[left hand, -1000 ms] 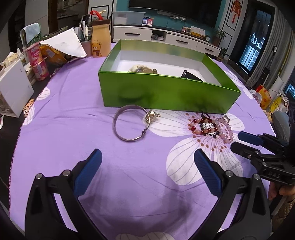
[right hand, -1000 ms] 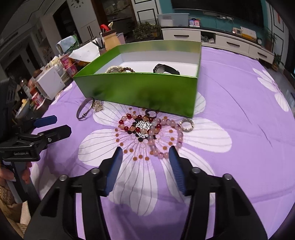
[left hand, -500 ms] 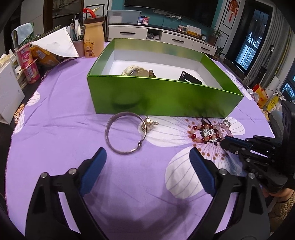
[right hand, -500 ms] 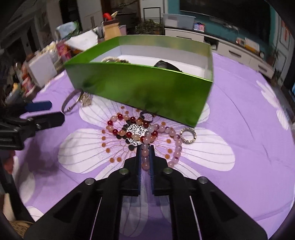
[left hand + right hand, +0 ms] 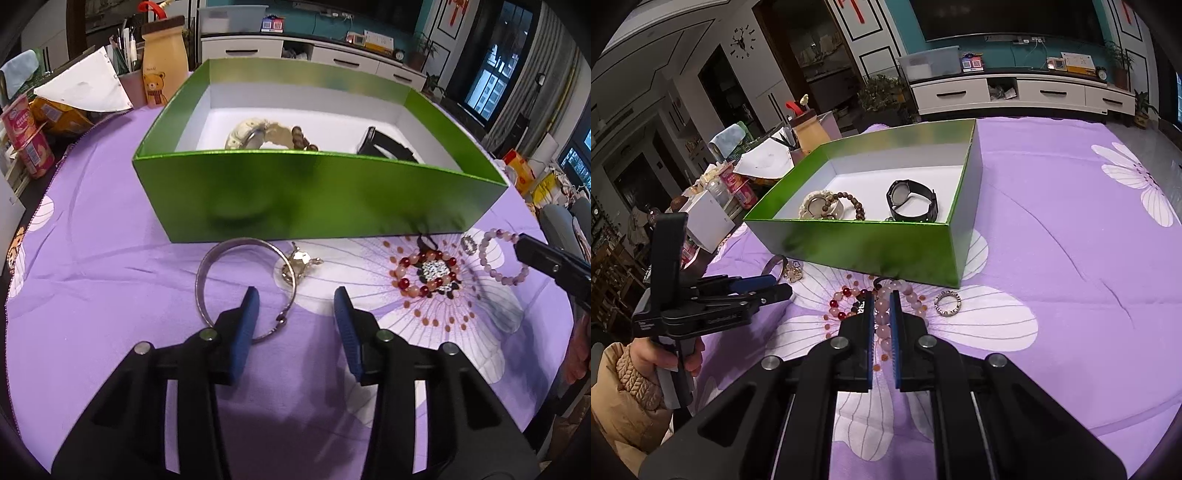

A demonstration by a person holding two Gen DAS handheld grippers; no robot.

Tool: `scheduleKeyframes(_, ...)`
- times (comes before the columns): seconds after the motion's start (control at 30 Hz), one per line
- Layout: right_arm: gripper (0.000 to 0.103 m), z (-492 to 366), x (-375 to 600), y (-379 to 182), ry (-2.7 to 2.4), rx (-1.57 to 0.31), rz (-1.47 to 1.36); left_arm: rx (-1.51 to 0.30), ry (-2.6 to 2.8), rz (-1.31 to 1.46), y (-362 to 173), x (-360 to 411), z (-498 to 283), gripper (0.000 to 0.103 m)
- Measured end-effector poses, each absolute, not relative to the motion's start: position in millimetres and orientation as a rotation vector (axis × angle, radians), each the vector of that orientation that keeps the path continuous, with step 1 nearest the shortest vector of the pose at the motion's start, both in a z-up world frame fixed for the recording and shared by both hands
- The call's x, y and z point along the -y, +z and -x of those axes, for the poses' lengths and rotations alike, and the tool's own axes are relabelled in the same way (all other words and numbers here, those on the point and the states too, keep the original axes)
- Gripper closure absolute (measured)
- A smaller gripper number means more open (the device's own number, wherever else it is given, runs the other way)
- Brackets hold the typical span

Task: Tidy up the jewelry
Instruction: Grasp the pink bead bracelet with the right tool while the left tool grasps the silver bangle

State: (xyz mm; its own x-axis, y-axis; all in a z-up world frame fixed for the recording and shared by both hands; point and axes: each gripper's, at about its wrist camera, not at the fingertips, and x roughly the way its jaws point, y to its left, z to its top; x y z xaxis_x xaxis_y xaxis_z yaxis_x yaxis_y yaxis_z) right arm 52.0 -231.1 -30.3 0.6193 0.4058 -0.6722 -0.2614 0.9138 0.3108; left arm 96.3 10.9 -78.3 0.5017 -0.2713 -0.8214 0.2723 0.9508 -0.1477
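A rectangular green box (image 5: pixel 871 247) of glossy cardboard, white inside, stands on the tabletop, which is covered by a soft purple cloth (image 5: pixel 103 280) with printed white flowers. In the box lie a round cream-coloured bead bracelet (image 5: pixel 822 206), a bracelet of small brown wooden beads (image 5: pixel 855 205) touching it, and a black wristwatch (image 5: pixel 912 201) with a round face – the watch is apart from the two bracelets.

In front of the box, on the cloth, lie more pieces: a thin open bangle of silver metal (image 5: pixel 243 284), a small golden charm (image 5: pixel 299 264) beside it, a bracelet of red and orange glass-like beads (image 5: pixel 424 273), and a small silver ring with a textured band (image 5: pixel 947 302).

The right gripper (image 5: pixel 881 306) has its blue-padded fingers closed on a strand of smooth pale pink round beads (image 5: pixel 882 314), which hangs between them just in front of the box. The left gripper (image 5: pixel 295 306) is over the near edge of the silver bangle; its fingers are closing, with part of the thin band between them – the pads do not yet press on it.
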Motion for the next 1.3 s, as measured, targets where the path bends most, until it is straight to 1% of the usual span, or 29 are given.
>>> scheduleKeyframes(0.07,0.096,-53,231,-31,0.387,-0.82,-0.189,-0.992,-0.327,-0.015,-79,-10,-96,0.069)
scheduleKeyframes(0.13,0.096,-52,230,-32,0.387,-0.822,-0.189,-0.994,-0.327,-0.019,-79,-9,-96,0.084)
scheduleKeyframes(0.2,0.096,-52,229,-33,0.387,-0.824,-0.188,-0.996,-0.324,-0.021,-79,-10,-96,0.089)
scheduleKeyframes(0.23,0.096,-52,229,-33,0.387,-0.824,-0.188,-0.996,-0.326,-0.023,-79,-9,-95,0.094)
scheduleKeyframes(0.3,0.096,-52,229,-33,0.386,-0.826,-0.189,-0.993,-0.33,-0.023,-80,-9,-93,0.096)
scheduleKeyframes(0.4,0.096,-52,229,-33,0.386,-0.824,-0.189,-0.983,-0.326,-0.009,-79,-10,-89,0.098)
scheduleKeyframes(0.63,0.096,-50,225,-27,0.392,-0.812,-0.181,-0.954,-0.331,0.05,-66,-13,-77,0.098)
scheduleKeyframes(1.03,0.096,-42,227,-5,0.41,-0.763,-0.196,-0.858,-0.349,0.084,-19,-14,-58,0.098)
scheduleKeyframes(1.3,0.096,-44,232,17,0.417,-0.713,-0.199,-0.803,-0.373,0.077,9,-9,-64,0.098)
